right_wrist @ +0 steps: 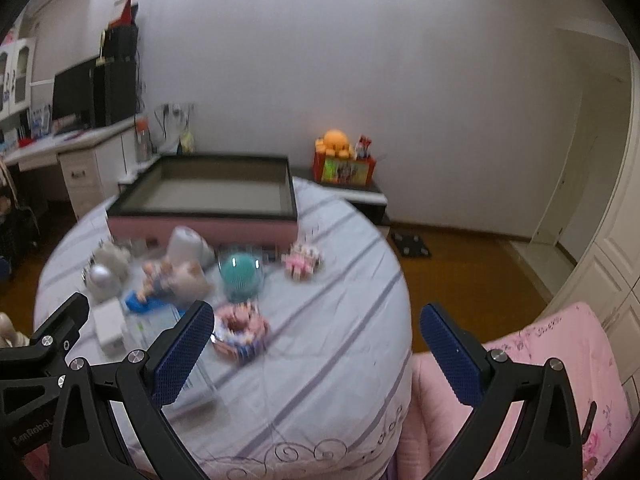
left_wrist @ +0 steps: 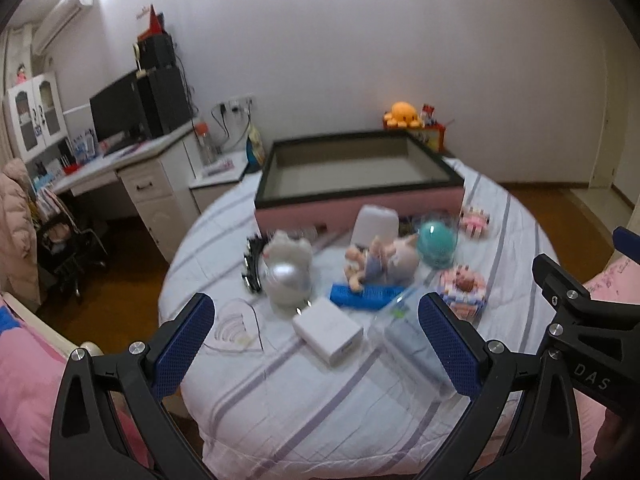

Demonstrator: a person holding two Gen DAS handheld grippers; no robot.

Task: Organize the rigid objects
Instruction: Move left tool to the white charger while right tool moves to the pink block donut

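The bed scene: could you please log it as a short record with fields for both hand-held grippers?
surface: striped bedsheet
container: pink tray with black rim, nothing seen inside, at the far side
items before tray: white box, teal dome toy, doll, two pink block toys
left hand-held gripper: open, holds nothing
right hand-held gripper: open, holds nothing
image quality: motion-blurred
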